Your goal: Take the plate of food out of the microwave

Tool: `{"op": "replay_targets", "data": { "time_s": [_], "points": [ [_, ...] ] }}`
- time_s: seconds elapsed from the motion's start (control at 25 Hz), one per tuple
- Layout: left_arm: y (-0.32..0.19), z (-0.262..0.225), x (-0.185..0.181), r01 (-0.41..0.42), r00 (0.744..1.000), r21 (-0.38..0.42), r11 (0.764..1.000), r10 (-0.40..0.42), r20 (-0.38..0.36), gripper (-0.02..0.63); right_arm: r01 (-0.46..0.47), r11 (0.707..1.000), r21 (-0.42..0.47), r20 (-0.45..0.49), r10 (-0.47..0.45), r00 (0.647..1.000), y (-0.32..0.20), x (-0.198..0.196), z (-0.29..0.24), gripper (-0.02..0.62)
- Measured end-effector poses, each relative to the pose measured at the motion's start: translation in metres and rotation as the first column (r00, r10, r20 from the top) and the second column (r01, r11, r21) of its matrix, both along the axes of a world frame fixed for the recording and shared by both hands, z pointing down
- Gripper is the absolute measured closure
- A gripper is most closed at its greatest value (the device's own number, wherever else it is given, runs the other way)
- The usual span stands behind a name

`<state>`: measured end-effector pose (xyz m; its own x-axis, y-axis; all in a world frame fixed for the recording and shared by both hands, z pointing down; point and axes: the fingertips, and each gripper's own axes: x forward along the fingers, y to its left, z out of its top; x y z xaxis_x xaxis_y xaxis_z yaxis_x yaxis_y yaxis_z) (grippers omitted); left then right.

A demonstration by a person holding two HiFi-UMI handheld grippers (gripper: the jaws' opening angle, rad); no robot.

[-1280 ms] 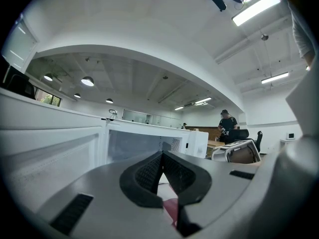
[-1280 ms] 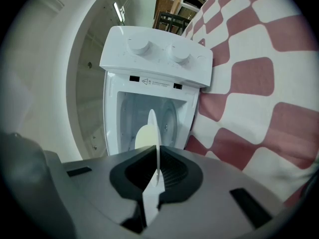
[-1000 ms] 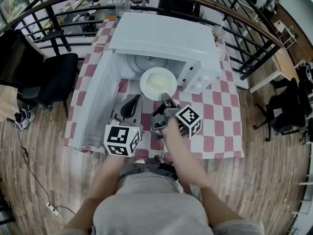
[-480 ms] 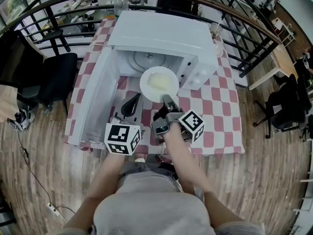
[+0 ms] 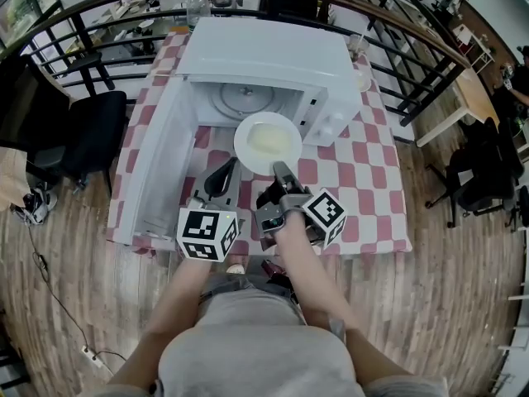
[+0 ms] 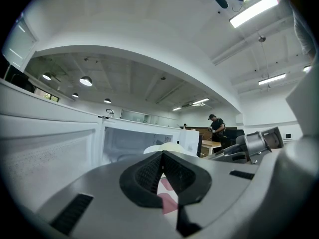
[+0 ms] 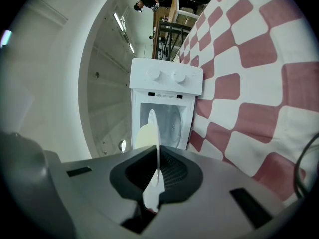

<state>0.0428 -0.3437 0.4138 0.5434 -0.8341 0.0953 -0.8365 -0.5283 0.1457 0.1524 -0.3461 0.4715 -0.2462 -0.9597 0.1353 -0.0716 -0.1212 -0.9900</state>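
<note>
A white plate (image 5: pixel 267 141) with pale food on it hangs just in front of the open white microwave (image 5: pixel 264 56), above the checked tablecloth (image 5: pixel 364 188). My right gripper (image 5: pixel 281 170) is shut on the plate's near rim. In the right gripper view the plate (image 7: pixel 151 128) shows edge-on between the jaws of that gripper (image 7: pixel 158 176), with the microwave (image 7: pixel 167 91) behind it. The glass turntable (image 5: pixel 246 99) inside lies bare. My left gripper (image 5: pixel 225 170) hovers shut and holding nothing to the plate's left, beside the open door (image 5: pixel 161 168); its pads (image 6: pixel 149 171) meet at the tip.
The microwave door swings out to the left over the table edge. A water bottle (image 5: pixel 197 2) stands behind the microwave, and a glass (image 5: pixel 357 46) at its right rear. A black chair (image 5: pixel 91 131) sits left of the table, with railings beyond it. A person (image 6: pixel 218 128) stands far off.
The right gripper has drawn the plate out of the microwave toward me; the turntable, partly covered before, now shows whole. The left gripper has stayed where it was.
</note>
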Motion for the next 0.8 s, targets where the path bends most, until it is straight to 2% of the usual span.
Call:
{"op": "replay_targets", "data": {
  "time_s": [0.8],
  "points": [
    [0.021,0.000,0.004,-0.007,1.000,0.010,1.000,0.007,0.009,0.606,-0.049,0.999,0.011,0.024,0.049,0.999,0.030,0.003,-0.005,0.563]
  ]
}}
